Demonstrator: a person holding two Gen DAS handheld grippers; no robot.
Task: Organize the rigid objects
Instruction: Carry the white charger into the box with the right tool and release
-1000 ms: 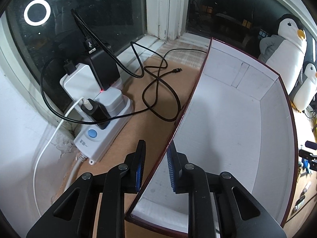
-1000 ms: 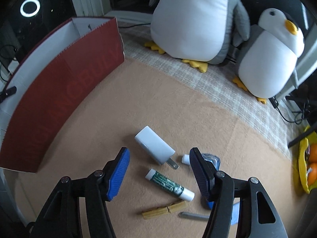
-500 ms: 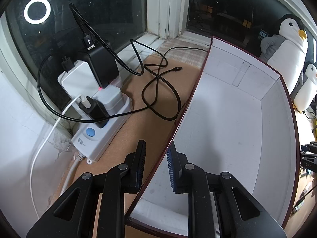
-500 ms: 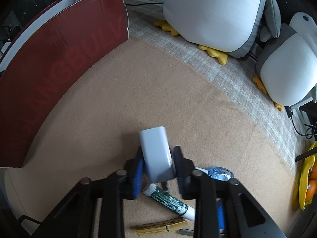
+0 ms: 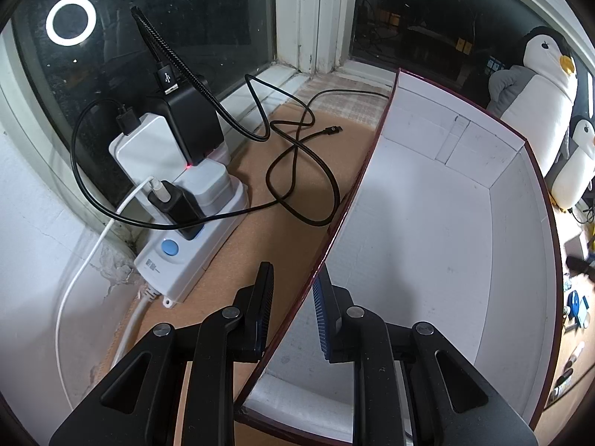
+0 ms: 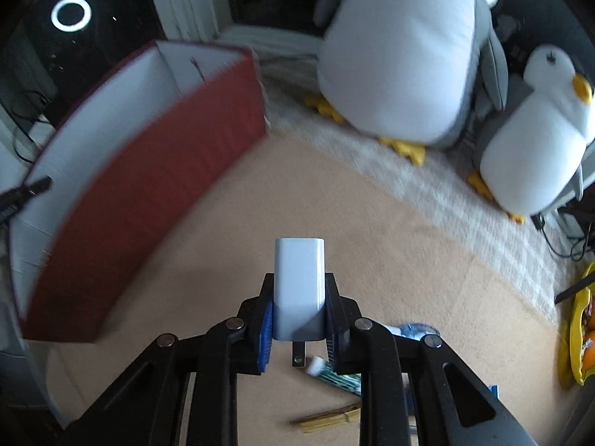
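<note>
Tan table (image 6: 390, 230) under me: my right hand-held gripper (image 6: 299, 319) is clamped on the white charger (image 6: 299, 290), gripped low, so it could pivot out. Farther left, my left hand-held gripper (image 5: 292, 312) pinches the red box (image 5: 427, 230) wall; slipping would tip it.

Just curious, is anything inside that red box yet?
The red box shows only bare white walls and floor. Its nearest corner is hidden behind the left gripper's fingers.
</note>
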